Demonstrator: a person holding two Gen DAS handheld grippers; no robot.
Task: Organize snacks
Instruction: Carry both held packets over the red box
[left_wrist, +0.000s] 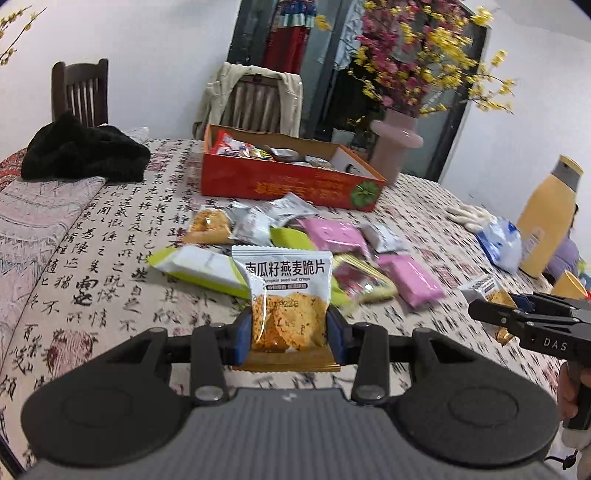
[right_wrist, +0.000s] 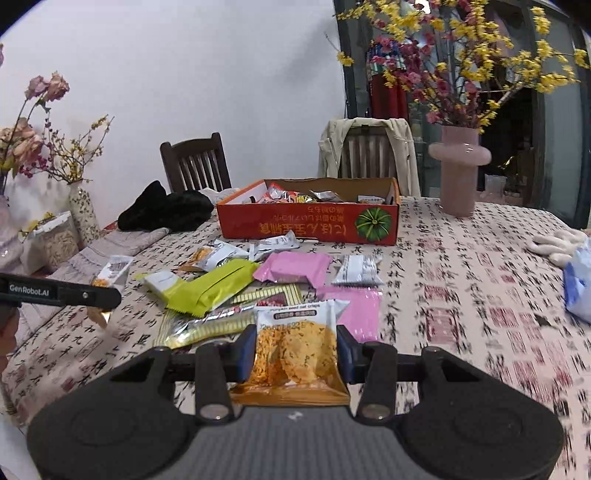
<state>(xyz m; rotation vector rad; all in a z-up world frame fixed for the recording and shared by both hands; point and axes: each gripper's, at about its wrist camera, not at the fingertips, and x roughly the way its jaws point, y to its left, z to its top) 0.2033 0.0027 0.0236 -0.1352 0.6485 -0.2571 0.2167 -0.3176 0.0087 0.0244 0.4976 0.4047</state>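
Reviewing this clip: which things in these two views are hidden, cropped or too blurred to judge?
- Orange box: in both views its near wall hides how full it is; only the top packets show.
- Yellow bottle: left wrist view, base hidden behind a blue bag.
- Right tool: left wrist view, edge-on; its oat crisp packet is mostly covered.
- White glove: right wrist view, blurred near the edge.

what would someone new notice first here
Each tool, left and right, grips an oat crisp packet right before its camera. Behind them loose snacks litter the patterned tablecloth, with an orange box of snacks beyond.
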